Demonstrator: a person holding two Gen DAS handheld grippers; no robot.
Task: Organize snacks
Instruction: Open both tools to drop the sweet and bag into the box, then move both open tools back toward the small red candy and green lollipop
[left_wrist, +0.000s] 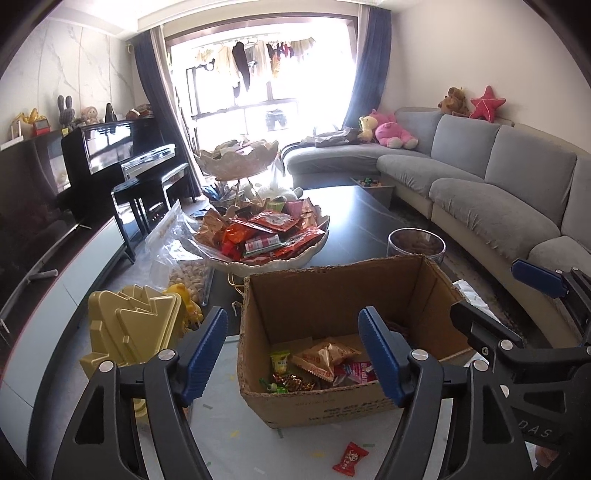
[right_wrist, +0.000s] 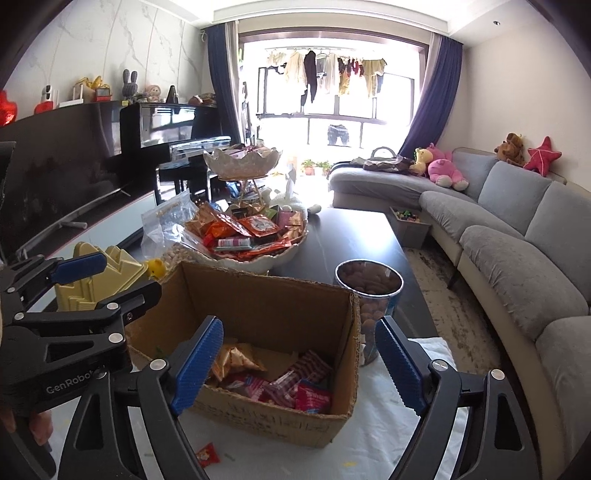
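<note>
Cluttering dark table (left_wrist: 369, 206): cardboard box (left_wrist: 332, 295).

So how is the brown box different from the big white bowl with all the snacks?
The cardboard box is square-sided and brown, while the white bowl is round with a wavy rim. The cardboard box holds only a few packets low on its bottom, but the white bowl is piled high above its rim. The cardboard box sits nearer the grippers; the white bowl stands behind it. Both hold wrapped snacks and are open on top.

snack bowl (left_wrist: 266, 236) behind box (left_wrist: 332, 295).
</note>
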